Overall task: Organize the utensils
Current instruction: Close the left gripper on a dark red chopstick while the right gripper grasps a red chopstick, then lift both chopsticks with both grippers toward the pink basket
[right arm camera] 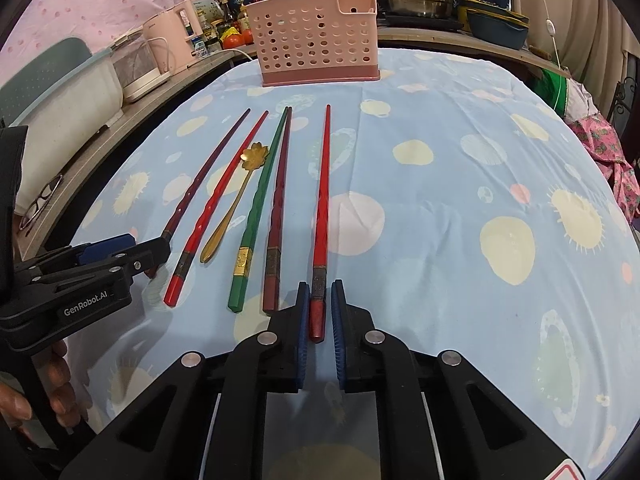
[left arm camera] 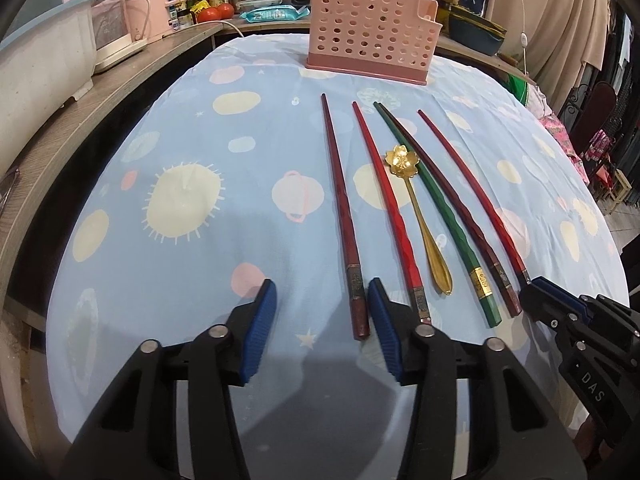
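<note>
Blue patterned tablecloth (left arm camera: 180,240), 5 chopsticks (right arm camera: 256,208), pink holder (left arm camera: 368,28), cluttered shelf (left arm camera: 120,68)

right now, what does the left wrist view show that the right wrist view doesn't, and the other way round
Only the left wrist view: the left gripper from behind, jaws open either side of the leftmost dark red chopstick, and a blue wipes pack. Only the right wrist view: the right gripper from behind, shut on the rightmost red chopstick, glasses on the ledge, and a hand. Both: the pink holder and gold spoon.
</note>
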The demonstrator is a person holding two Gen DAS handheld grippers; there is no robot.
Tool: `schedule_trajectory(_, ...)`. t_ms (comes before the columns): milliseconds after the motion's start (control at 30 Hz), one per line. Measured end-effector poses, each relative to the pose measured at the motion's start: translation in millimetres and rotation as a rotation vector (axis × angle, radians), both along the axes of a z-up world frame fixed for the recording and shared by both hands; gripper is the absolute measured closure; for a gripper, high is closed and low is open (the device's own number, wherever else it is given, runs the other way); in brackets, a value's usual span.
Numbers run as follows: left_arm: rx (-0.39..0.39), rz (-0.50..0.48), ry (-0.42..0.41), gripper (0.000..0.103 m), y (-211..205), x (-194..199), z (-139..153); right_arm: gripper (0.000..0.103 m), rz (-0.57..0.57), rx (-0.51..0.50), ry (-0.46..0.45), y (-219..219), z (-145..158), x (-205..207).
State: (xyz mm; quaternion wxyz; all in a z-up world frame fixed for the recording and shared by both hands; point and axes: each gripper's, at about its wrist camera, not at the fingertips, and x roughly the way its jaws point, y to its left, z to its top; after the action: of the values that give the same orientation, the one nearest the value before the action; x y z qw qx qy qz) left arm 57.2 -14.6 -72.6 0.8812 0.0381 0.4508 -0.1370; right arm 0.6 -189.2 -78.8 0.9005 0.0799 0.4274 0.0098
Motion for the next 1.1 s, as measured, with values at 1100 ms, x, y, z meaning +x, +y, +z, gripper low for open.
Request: schedule_trajectory(1100,-0.133,0.021,-0.079,0.096,21,0,63,0.096,-0.063,0.067,-0.155,-31,61,-10)
